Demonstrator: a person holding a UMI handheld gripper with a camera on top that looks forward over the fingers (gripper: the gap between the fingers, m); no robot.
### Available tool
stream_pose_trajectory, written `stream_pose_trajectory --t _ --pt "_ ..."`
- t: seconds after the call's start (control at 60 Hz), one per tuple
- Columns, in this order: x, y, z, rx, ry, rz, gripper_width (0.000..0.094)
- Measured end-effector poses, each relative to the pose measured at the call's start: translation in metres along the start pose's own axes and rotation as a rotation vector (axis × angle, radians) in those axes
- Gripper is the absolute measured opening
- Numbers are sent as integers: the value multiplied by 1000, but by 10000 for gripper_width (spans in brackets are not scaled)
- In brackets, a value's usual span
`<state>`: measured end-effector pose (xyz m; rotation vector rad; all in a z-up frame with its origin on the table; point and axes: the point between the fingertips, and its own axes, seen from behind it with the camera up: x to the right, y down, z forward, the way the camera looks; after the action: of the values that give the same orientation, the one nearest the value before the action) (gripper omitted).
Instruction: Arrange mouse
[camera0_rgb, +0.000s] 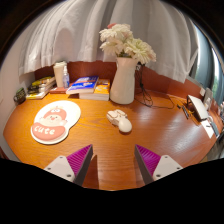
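The tool (112, 163) hangs wide open, holding nothing. The white mouse (120, 121) lies on bare desk (160, 130) beyond its fingers, between the mouse pad (54, 122) and the desk's right edge.

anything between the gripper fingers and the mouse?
No. In the gripper view only bare wooden table lies between the open gripper and the white mouse, which sits ahead of the fingers. The mouse pad lies off to the side.

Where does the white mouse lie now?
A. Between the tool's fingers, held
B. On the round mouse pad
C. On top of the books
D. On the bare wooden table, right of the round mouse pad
D: the white mouse rests on the bare wooden table, right of the round mouse pad, beyond the open tool, in front of the vase.
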<state>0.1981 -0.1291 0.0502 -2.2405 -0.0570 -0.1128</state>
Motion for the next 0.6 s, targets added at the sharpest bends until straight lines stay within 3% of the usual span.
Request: stream_pose_trajectory --t 0.6 --pt "-63 -56 99 -117 -68 36 808"
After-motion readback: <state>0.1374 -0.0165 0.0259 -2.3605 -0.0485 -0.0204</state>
